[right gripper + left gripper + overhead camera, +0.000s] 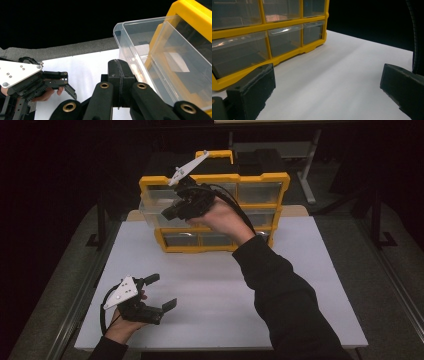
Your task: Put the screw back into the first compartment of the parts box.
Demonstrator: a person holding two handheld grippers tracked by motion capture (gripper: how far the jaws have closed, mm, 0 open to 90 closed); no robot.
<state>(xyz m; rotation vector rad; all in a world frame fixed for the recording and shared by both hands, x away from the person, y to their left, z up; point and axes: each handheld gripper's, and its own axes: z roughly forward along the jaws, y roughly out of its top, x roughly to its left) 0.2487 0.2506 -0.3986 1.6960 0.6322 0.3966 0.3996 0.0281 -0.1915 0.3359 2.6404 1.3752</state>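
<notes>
A yellow organizer cabinet [260,177] [287,23] with clear drawers stands at the back of the white table [225,295]. One clear drawer [149,213] [140,42] on its left side is pulled out and looks empty. My right gripper [168,213] [120,65] is held up in front of that drawer, just beside its rim, with its jaws shut together and nothing between them. My left gripper [162,291] [327,82] rests low over the table's front left, its jaws wide open and empty, pointing toward the cabinet. It also appears in the right gripper view [70,83].
Bare white tabletop [342,75] lies between the left gripper and the cabinet's base. Grey floor and a dark frame rail [85,285] run along the table's left edge. Another table's legs [305,175] stand behind the cabinet in the dark.
</notes>
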